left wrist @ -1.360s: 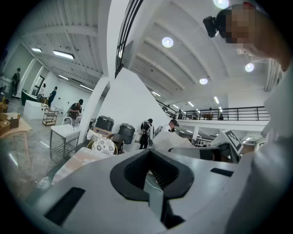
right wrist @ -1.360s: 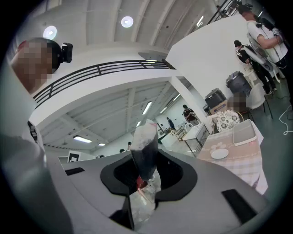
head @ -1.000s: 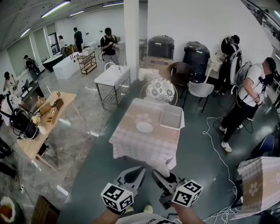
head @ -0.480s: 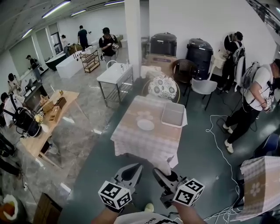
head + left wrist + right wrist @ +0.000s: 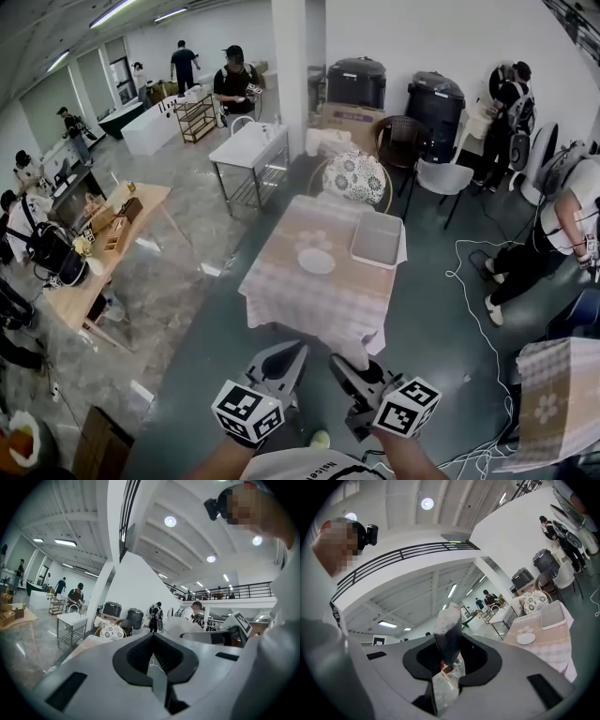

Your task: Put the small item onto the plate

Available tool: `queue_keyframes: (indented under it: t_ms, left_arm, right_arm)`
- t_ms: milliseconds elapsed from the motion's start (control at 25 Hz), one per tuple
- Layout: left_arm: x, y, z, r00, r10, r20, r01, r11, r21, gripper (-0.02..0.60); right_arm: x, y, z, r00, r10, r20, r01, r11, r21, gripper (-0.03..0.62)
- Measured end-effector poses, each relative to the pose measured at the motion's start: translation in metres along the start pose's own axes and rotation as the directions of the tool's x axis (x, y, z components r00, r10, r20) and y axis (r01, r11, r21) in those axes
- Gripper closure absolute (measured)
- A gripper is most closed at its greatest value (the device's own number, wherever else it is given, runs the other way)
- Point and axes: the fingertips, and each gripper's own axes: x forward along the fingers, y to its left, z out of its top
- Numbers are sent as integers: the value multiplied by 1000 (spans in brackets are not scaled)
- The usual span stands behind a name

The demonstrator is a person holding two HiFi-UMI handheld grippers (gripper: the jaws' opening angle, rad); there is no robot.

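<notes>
Small item (image 5: 449, 637): a slim dark packet with a pale end, clamped between the jaws of the right gripper (image 5: 337, 364). Its long axis runs along the jaws. The dark lower part sits between the pads and the pale end sticks out past the jaw tips, away from the hand and toward the table (image 5: 309, 305). In the right gripper view the packet stands nearly upright, leaning slightly to the right. The right jaws stand partly apart, closed only as far as the packet's width allows. The left gripper (image 5: 295, 352) is beside the right one, close but not touching. Its jaws are drawn together with nothing between them. Both grippers point toward the table and are short of its near edge, above the grey floor. The table carries a checked cloth. The plate (image 5: 316, 262), white and round, lies near the middle of the cloth. A pale rectangular tray (image 5: 377, 239) lies just beside the plate, on its right and a little farther back. The small item is well apart from the plate, with the near half of the cloth lying between them.
</notes>
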Motion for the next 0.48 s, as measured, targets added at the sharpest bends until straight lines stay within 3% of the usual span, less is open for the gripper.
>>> queue_keyframes:
  t_ms: [480]
  left_arm:
    - [60,106,21,1000,-15,-1,15,999,32,577]
  right_arm:
    - [103,-53,23,997,-66,-29,66,998,-8,493]
